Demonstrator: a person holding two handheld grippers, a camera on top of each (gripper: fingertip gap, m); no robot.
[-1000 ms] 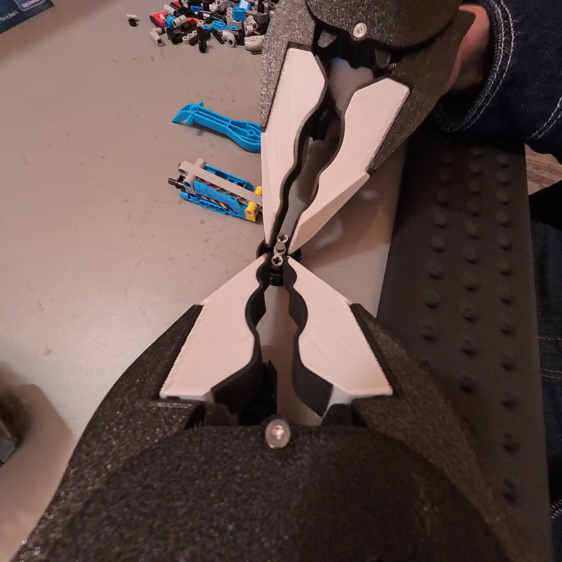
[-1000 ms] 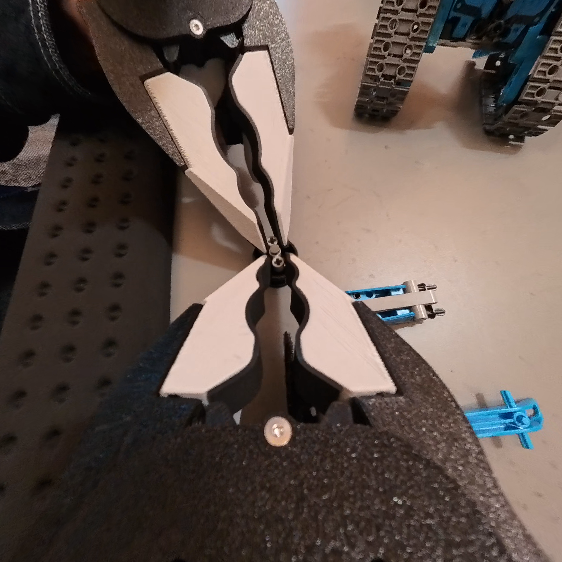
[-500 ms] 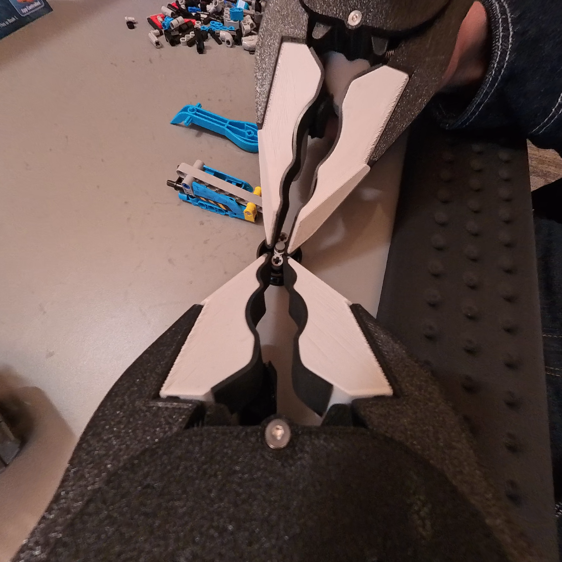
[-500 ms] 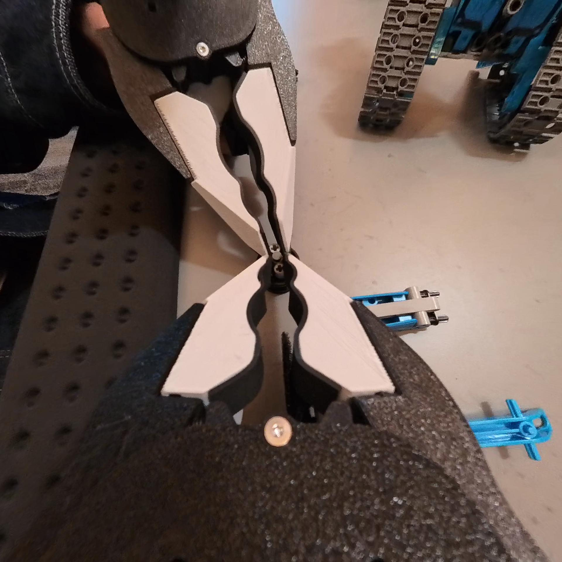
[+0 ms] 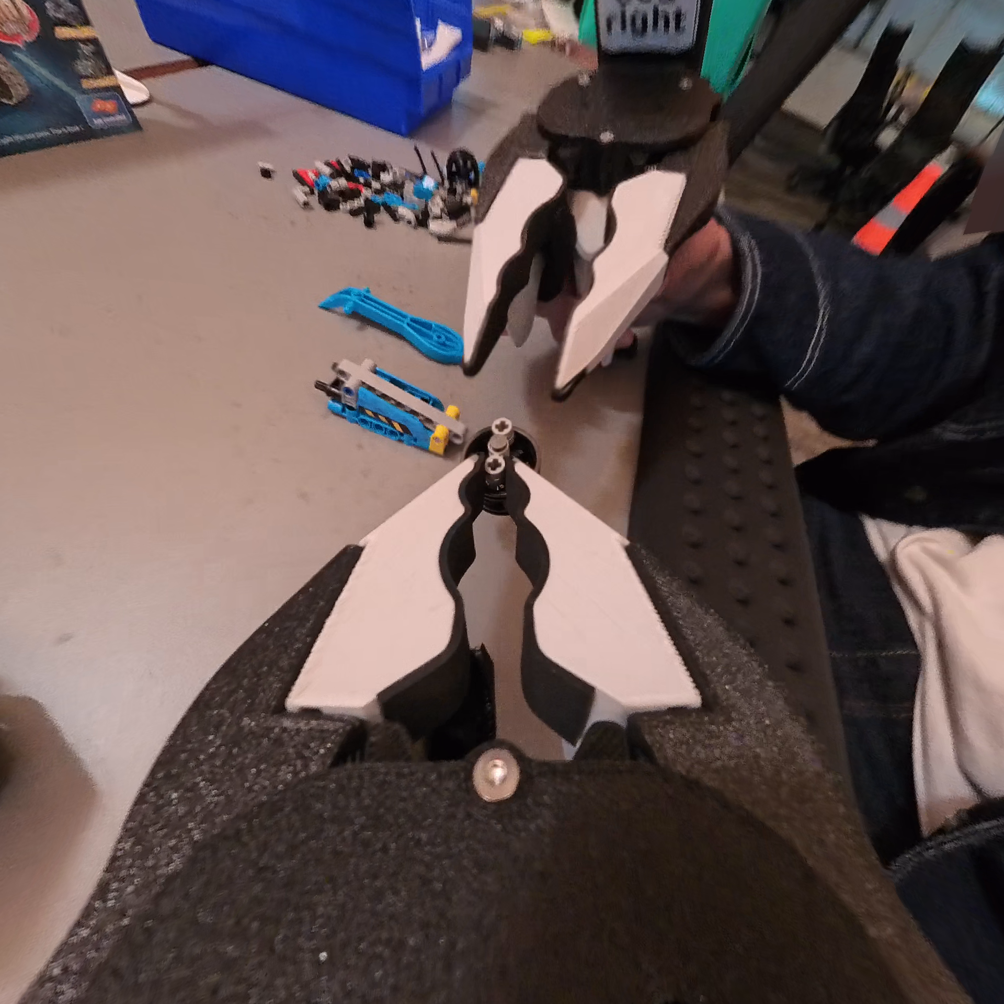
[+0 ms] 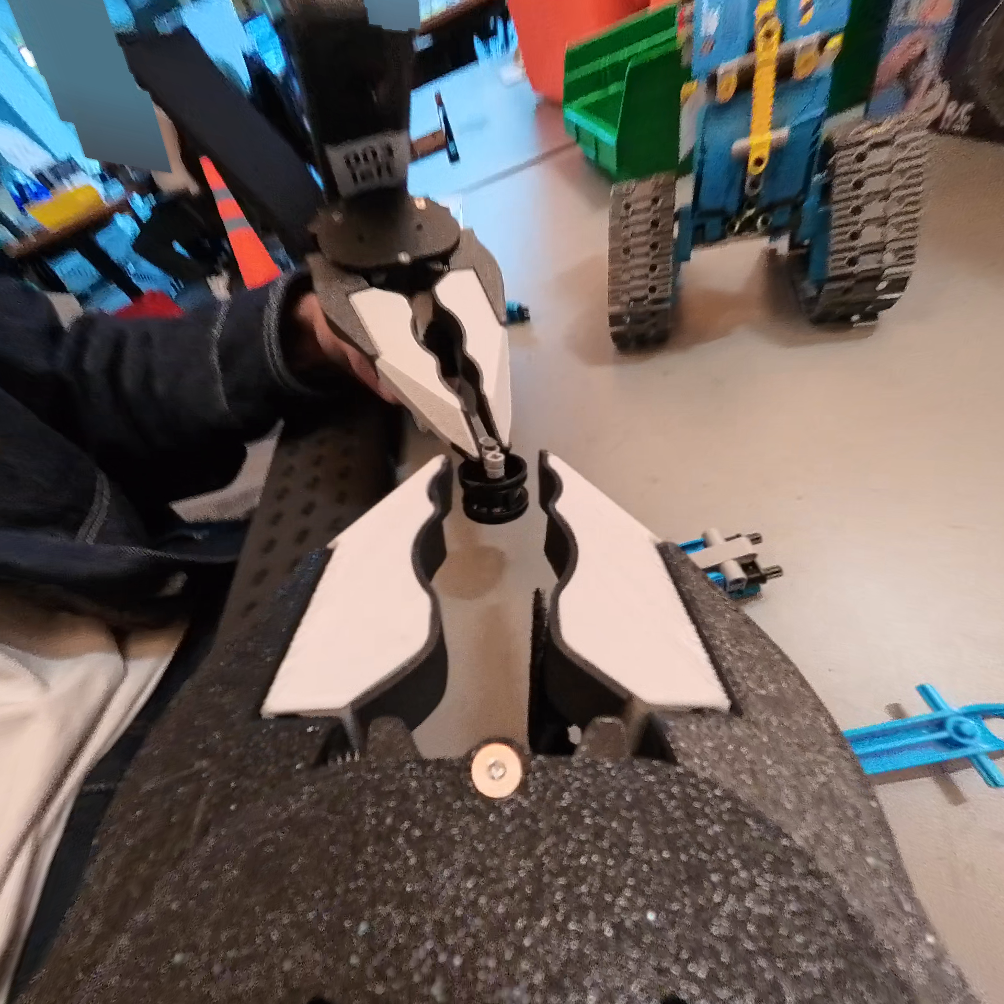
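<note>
My left gripper [image 5: 497, 467] is shut on a small grey connector with cross-shaped ends [image 5: 495, 445] that sits in a black round hub [image 5: 526, 443]. It holds them a little above the grey table. In the right wrist view, the left gripper [image 6: 486, 443] comes in from the far side, pinching the grey connector [image 6: 491, 464] above the black hub [image 6: 494, 491]. My right gripper [image 6: 493, 459] is open, with its fingertips either side of the hub and not touching it. In the left wrist view, the right gripper [image 5: 516, 380] hangs open just beyond the connector.
A blue and grey assembly [image 5: 391, 407], a blue lever part [image 5: 396, 323] and a pile of small parts [image 5: 386, 190] lie on the table. A blue bin [image 5: 326, 49] stands behind. A black studded mat [image 5: 717, 516] lines the table edge. A tracked vehicle model [image 6: 760, 190] and a green bin [image 6: 614, 119] stand farther off. Left and right tips are no more than a few centimetres apart. From either gripper's tips it is about 20 cm to the tracked vehicle model [image 6: 760, 190].
My right gripper has opened, let go of the grey connector and drawn back from it. My left gripper still holds the connector and hub. Both views have tilted up.
</note>
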